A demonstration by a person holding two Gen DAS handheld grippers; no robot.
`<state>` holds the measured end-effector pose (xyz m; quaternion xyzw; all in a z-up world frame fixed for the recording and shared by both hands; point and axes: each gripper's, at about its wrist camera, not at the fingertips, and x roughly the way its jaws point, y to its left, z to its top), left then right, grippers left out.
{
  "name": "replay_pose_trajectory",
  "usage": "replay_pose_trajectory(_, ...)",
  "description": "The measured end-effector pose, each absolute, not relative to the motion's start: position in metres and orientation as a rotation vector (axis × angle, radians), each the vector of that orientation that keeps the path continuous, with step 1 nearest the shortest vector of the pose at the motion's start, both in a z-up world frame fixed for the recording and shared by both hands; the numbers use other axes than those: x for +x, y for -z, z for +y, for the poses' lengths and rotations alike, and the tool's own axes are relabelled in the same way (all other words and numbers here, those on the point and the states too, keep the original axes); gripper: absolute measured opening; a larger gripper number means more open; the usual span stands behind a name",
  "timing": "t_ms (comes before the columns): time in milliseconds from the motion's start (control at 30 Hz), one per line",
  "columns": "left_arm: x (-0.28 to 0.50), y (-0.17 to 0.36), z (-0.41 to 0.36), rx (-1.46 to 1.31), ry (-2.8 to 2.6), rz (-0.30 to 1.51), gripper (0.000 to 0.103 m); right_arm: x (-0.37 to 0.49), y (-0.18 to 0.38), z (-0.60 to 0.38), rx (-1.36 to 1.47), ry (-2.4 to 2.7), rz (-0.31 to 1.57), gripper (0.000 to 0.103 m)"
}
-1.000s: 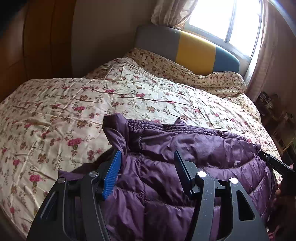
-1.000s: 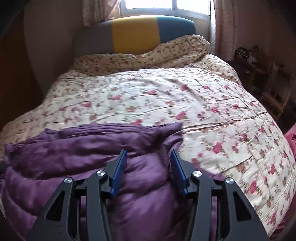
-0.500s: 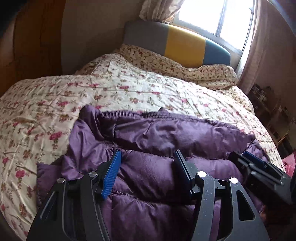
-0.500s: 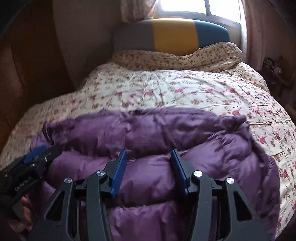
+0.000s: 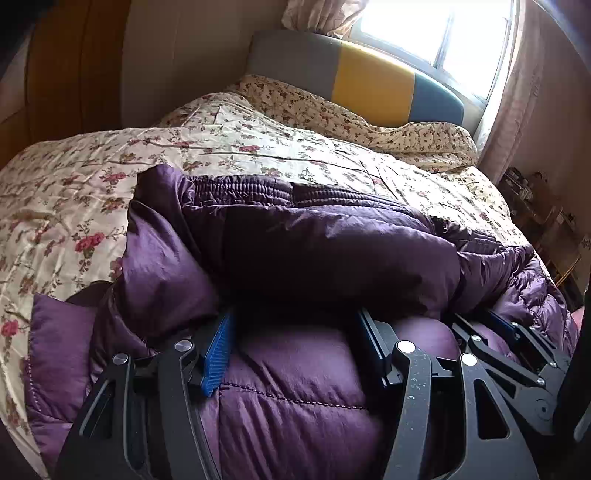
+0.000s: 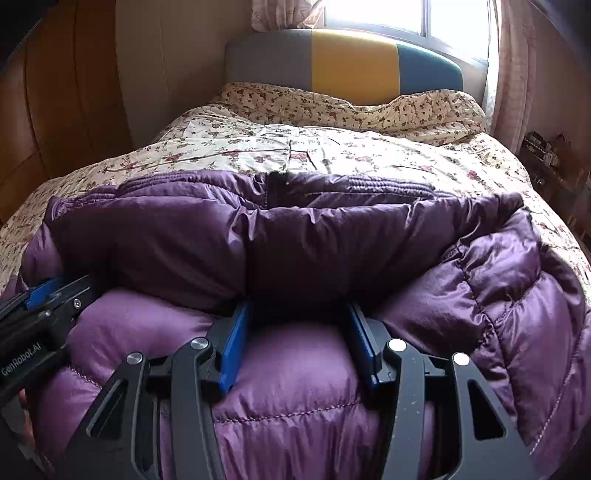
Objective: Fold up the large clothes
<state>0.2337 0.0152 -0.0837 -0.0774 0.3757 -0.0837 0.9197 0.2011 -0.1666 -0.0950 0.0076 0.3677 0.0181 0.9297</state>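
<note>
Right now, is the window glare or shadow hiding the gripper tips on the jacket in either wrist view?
Left wrist view: the window is blown out white; the purple jacket fold throws deep shadow over the left gripper tips. Right wrist view: same glare up top; the right gripper tips sit in dark shadow under the fold. Fisheye bends the bed edges.

Left gripper (image 5: 295,332), right gripper (image 6: 297,317): jaws apart

A bed (image 6: 332,155) under a floral quilt (image 5: 74,177) meets a grey, yellow and teal headboard (image 6: 351,62). Behind the headboard, a bright window (image 5: 443,33) with pale curtains (image 6: 513,66); left of it, wooden panelling (image 6: 74,92).
</note>
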Motion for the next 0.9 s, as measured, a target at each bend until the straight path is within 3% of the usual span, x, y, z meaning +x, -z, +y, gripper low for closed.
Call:
replay_pose_trajectory(200, 0.233, 0.080, 0.010, -0.134, 0.151, 0.792, 0.061, 0.203, 0.094, -0.168, 0.027, -0.046, 0.764, 0.050)
replay_pose_trajectory(367, 0.215, 0.060, 0.012, -0.119, 0.138, 0.770, 0.076, 0.201, 0.091, -0.170, 0.041, -0.058, 0.768, 0.051)
replay_pose_trajectory(700, 0.173, 0.035, 0.032, -0.103, 0.114, 0.702, 0.077, 0.193, 0.075, -0.172, 0.055, -0.070, 0.760, 0.064)
replay_pose_trajectory(900, 0.161, 0.039, 0.048, -0.119, 0.096, 0.710, 0.077, 0.176, 0.060, -0.175, 0.072, -0.079, 0.740, 0.064)
